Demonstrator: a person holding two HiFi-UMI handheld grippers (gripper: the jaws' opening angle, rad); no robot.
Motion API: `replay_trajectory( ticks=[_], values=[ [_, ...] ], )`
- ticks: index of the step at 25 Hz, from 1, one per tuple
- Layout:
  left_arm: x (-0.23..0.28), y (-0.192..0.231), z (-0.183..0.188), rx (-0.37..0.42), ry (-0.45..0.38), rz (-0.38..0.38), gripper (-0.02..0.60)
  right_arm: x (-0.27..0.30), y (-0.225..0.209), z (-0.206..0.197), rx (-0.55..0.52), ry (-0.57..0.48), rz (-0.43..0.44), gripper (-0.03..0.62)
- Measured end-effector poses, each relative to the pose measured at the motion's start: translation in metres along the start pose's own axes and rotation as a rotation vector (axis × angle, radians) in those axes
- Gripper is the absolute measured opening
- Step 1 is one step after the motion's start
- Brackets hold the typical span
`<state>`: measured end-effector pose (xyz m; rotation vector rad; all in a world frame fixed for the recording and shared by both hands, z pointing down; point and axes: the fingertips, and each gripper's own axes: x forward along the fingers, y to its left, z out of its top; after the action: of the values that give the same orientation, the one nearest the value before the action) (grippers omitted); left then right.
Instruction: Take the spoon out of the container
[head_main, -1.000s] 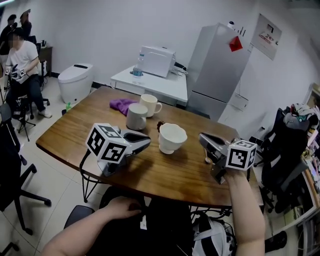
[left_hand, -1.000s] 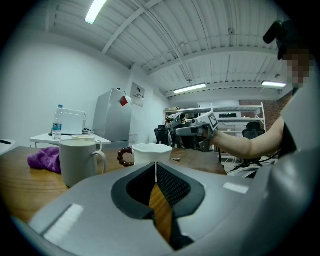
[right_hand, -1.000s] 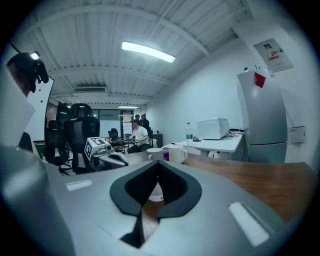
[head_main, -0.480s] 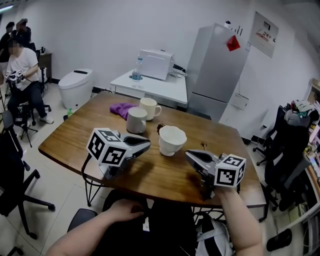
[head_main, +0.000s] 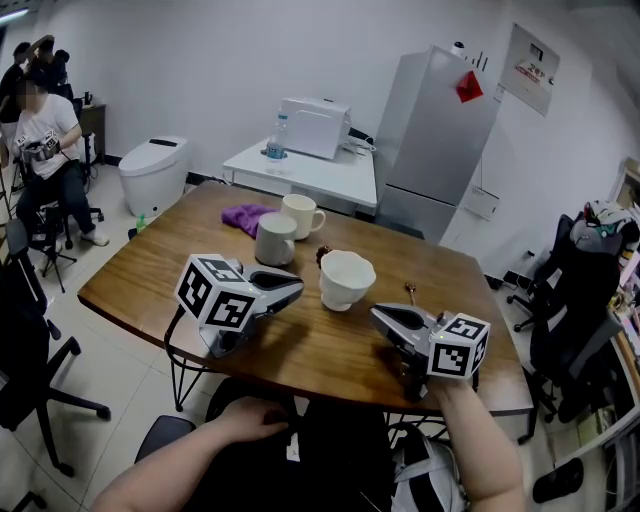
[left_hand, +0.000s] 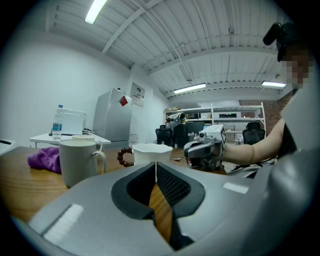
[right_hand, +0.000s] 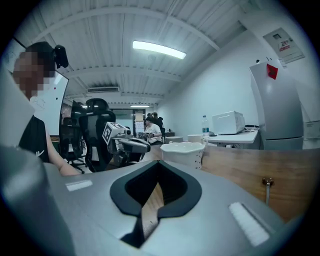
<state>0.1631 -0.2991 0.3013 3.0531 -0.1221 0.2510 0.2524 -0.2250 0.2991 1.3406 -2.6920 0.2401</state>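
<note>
- Small metal spoon (head_main: 409, 290) lies on brown wooden table (head_main: 150, 270), near white scalloped ceramic cup (head_main: 346, 278) (removal judged complete).
- Left gripper (head_main: 298, 285), right gripper (head_main: 376, 313): jaws together, empty; keep both clear of spoon.

Tabletop (head_main: 320, 345), beyond the jaws: mugs (head_main: 274, 240) 2; bowl (head_main: 346, 279) 1; spoon (head_main: 409, 291) 1; purple cloth (head_main: 245, 215) 1; bead bracelet (head_main: 322, 252) 1.

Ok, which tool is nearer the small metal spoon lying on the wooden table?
Right. The right tool rests just short of the small metal spoon, on the person's side; the left tool is farther off, on the other side of the white scalloped cup.
</note>
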Motion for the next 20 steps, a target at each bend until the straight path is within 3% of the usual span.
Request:
replay_trajectory(
  ticks=[20],
  values=[
    [-0.013, 0.016, -0.005, -0.007, 0.006, 0.013, 0.012, 0.021, 0.001, 0.001, -0.010, -0.001, 0.012, 0.002]
  ],
)
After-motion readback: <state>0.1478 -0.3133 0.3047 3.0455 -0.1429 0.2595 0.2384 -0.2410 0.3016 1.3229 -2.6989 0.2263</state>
